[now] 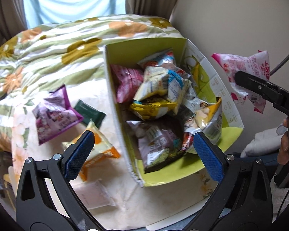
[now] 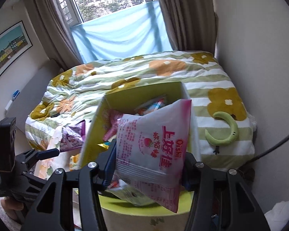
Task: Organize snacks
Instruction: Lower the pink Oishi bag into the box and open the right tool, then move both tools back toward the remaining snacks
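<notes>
An open cardboard box (image 1: 144, 46) with a green inside lies on the bed, filled with several snack bags. My left gripper (image 1: 144, 154) hangs open over the box's near end, its blue pads (image 1: 80, 154) wide apart and pressing on nothing. To its left on the bed lie a purple bag (image 1: 55, 115), a dark green packet (image 1: 90, 113), an orange-and-white bag (image 1: 100, 150) and a pale pink packet (image 1: 94, 194). My right gripper (image 2: 148, 165) is shut on a pink and white Oishi bag (image 2: 154, 150), held above the box (image 2: 144, 94) at its near right side. The same bag (image 1: 246, 71) shows right of the box.
A floral quilt (image 2: 144, 67) covers the bed behind the box. The wall (image 2: 256, 38) runs close along the right. A green crescent plush (image 2: 225, 132) lies on the quilt right of the box. Curtains and a window stand at the bed's far end. A hand (image 1: 287, 144) grips the right tool's handle.
</notes>
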### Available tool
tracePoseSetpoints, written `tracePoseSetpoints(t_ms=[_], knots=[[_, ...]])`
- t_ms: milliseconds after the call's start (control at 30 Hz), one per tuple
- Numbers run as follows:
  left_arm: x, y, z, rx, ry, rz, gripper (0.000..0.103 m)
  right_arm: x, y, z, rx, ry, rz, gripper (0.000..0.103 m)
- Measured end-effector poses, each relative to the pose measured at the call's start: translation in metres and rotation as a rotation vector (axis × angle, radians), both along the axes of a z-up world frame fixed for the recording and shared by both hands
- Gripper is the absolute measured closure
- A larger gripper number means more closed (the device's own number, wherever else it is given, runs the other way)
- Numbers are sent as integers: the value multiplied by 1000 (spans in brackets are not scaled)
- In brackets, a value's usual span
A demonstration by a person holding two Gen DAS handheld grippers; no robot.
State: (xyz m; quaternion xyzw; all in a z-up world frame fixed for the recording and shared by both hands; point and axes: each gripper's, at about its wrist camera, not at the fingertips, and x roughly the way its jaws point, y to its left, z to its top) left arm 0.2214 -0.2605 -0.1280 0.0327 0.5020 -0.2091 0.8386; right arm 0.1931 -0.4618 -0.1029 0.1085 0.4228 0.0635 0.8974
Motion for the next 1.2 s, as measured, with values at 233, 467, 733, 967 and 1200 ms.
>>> tracePoseSetpoints(t_ms=[233, 467, 733, 967, 1200], knots=[[0, 12, 2, 36, -23, 21, 2, 14, 21, -15, 6, 17, 56, 16], [-5, 21, -3, 47, -22, 31, 2, 3, 21, -25, -4, 3, 52, 1], [-17, 32, 17, 42, -72, 62, 2, -7, 19, -8, -14, -36, 81, 1], [-39, 66, 40, 46, -123, 156, 2, -22, 34, 11, -11, -87, 129, 1], [-66, 113, 39, 66, -131, 250, 2, -36, 68, 17, -37, -131, 179, 1]])
